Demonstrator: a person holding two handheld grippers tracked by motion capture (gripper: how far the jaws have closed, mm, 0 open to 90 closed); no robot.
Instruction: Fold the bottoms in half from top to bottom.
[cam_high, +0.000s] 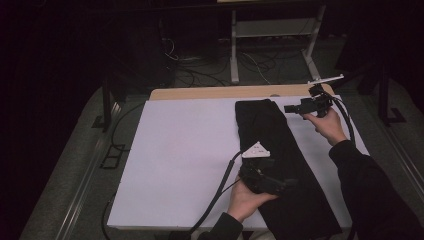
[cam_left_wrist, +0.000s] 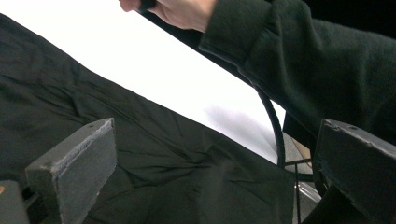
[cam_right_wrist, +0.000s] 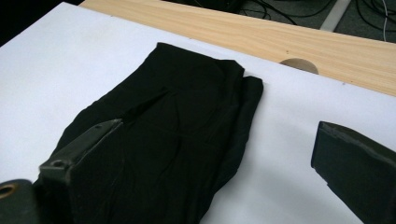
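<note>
The black garment lies folded into a long strip on the white sheet that covers the table, running from the far edge near the bare wooden strip back toward me, its near end draping at the table's front edge. My main worry is that near end: it looks to hang partly over the edge, and if I pinch it carelessly or tug sideways the whole strip could slide toward me and undo the fold. The other risk is at the far end, where the layers sit slightly offset (one edge peeks out beside the other in the right gripper view); a grab that catches only the top layer would peel the fold open rather than lift it whole. My left gripper hangs just above the cloth near its lower half, jaws spread wide with nothing between them, pointing across the strip toward my right; my left hand cradles it from below. My right gripper hovers beside the garment's far right edge, jaws likewise wide and empty, aimed leftward at the fabric, with my right hand raised and the sleeve angling back across the table's corner.
</note>
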